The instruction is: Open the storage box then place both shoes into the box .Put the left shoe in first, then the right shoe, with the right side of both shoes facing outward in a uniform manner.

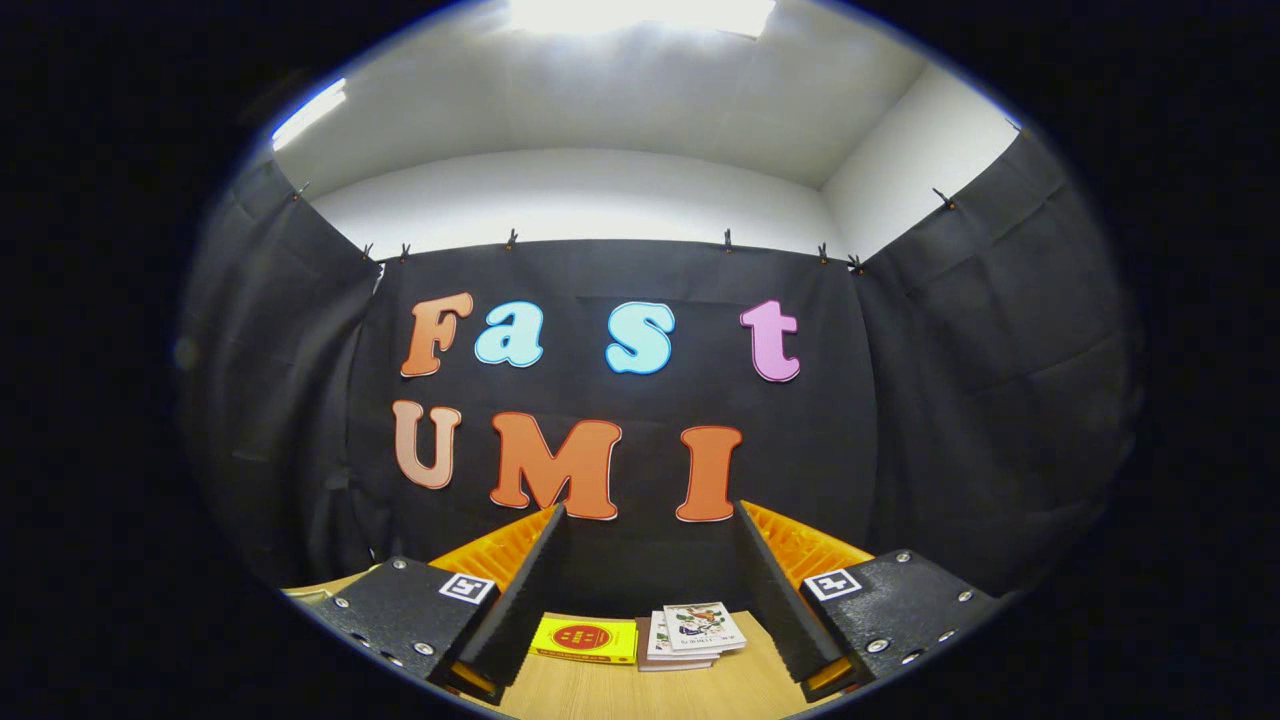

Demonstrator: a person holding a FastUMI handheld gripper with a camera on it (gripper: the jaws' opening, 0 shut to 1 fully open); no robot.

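My gripper (650,520) is held level above a wooden table (620,690), pointing at the black cloth back wall. Its two fingers stand wide apart with only air between them. No shoe or storage box lies ahead of the fingers. Low between the fingers, on the table, rest a flat yellow packet (585,639) and a small stack of booklets (690,633).
The yellow packet and the stack of booklets lie side by side near the table's far edge, close to the cloth wall. Black cloth walls close the booth in on the left, back and right.
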